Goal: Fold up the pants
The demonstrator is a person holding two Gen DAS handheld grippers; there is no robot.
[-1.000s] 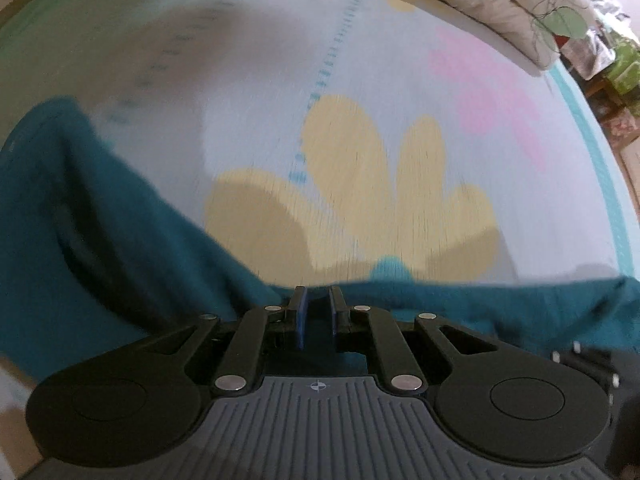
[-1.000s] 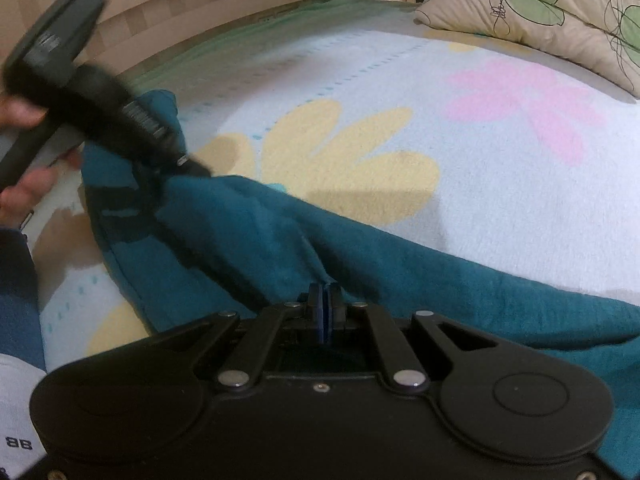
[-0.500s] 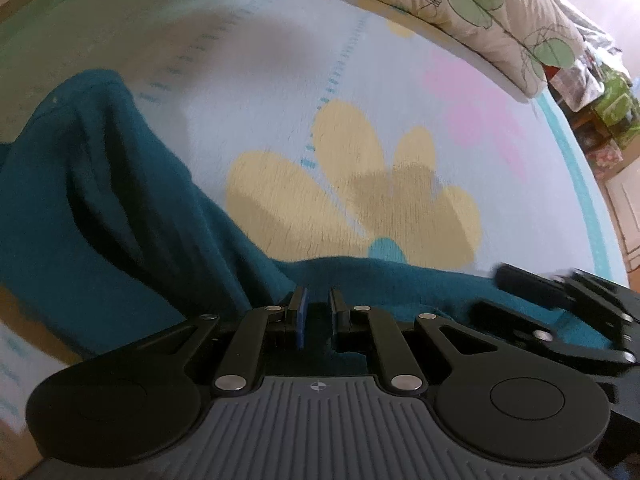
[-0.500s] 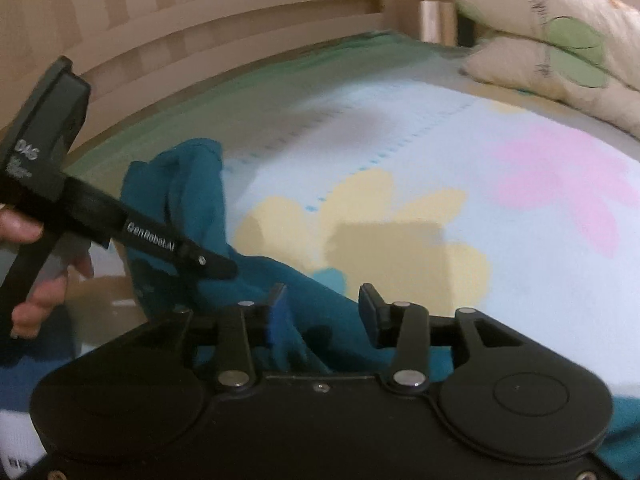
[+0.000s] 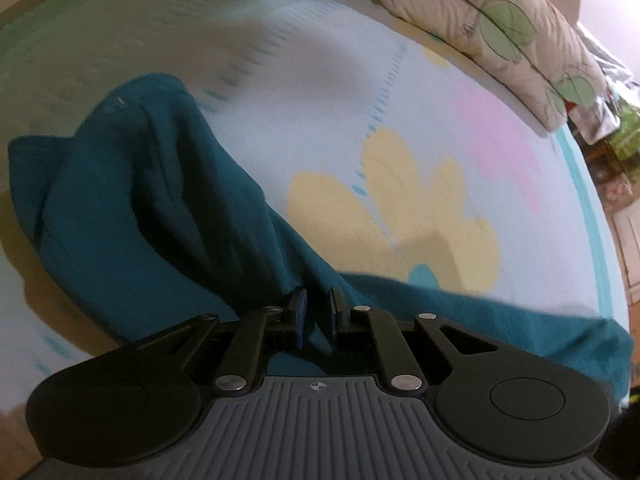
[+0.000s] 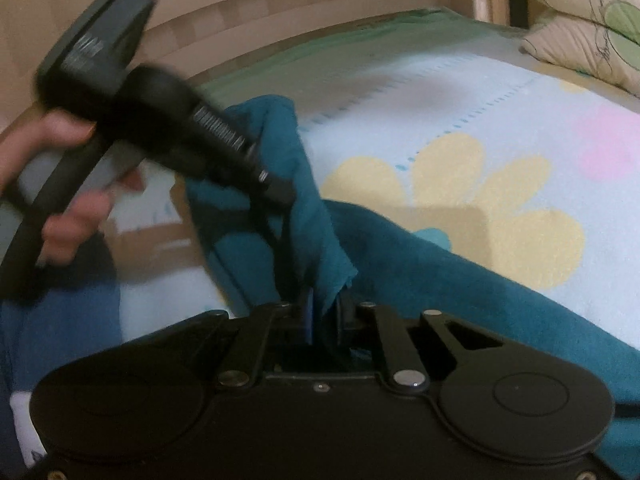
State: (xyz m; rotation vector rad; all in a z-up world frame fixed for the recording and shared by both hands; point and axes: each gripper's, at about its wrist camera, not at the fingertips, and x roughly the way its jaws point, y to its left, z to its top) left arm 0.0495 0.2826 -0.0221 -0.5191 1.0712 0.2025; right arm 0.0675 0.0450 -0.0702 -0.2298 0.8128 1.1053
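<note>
Teal pants pinched by left gripper; right gripper closing on them

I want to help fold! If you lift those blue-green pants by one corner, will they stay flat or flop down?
Probably flop: the pants already sag in soft folds between the left gripper and right gripper. They look light, and likely cling to the fuzzy blanket.

We see the left gripper and the hand holding it smeared by blur; its fingers seem buried in the pants, which run past the frame's right edge.
</note>
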